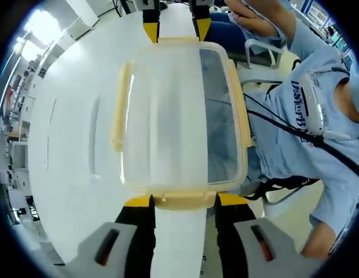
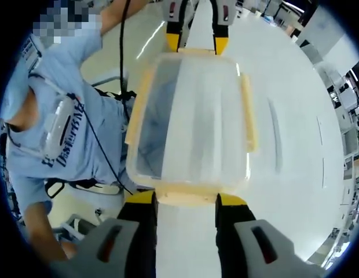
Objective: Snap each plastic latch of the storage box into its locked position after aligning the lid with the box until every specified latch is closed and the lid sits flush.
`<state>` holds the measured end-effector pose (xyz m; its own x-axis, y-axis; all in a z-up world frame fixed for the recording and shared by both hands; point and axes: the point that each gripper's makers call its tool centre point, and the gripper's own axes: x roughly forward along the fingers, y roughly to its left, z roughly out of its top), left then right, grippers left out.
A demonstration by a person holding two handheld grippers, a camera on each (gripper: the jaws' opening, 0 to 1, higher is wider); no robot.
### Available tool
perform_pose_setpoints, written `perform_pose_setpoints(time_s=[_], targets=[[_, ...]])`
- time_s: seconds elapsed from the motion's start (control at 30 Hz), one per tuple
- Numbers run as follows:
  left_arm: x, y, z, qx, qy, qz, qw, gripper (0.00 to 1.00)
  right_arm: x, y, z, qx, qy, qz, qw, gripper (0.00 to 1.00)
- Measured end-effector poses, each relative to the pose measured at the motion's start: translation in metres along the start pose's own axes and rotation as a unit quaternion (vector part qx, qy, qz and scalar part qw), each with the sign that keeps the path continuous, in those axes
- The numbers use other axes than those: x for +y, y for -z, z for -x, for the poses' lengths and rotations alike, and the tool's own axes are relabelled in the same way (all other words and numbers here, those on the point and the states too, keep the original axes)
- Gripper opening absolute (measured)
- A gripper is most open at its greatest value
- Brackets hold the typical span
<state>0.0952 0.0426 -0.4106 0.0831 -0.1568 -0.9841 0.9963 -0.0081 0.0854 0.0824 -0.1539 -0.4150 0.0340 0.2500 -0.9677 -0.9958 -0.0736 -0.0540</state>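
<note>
Two grippers face each other across the storage box (image 1: 179,116), one at each short end, and I read that as a bracing hold: each end steadies the box while the other works its latch. The box sits on the white surface (image 1: 69,116) at its edge, close to the person, with its clear lid (image 1: 168,110) on top.

In the left gripper view, my left gripper (image 1: 184,200) has its yellow-tipped fingers (image 1: 139,201) spread apart on either side of the near end latch (image 1: 182,200), which lies between them; I can't tell whether they touch it. The right gripper (image 1: 175,30) stands the same way at the far end.

The right gripper view shows the right gripper (image 2: 185,198) with fingers likewise apart, flanking its own end latch (image 2: 188,197). This view gives me the long side latch (image 2: 249,113) on the surface side more cleanly, tilted outward, so I judge it unlocked. The left gripper view better shows the person's blue sleeve (image 1: 295,35).
</note>
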Motion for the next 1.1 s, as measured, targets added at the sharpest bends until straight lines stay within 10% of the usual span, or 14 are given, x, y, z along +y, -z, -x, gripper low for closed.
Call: perform_pose_setpoints(time_s=[1.1], targets=[[0.027, 0.007, -0.009, 0.017, -0.005, 0.002, 0.9998, 0.39, -0.034, 0.001, -0.01, 0.004, 0.009, 0.004, 0.9999, 0.37]])
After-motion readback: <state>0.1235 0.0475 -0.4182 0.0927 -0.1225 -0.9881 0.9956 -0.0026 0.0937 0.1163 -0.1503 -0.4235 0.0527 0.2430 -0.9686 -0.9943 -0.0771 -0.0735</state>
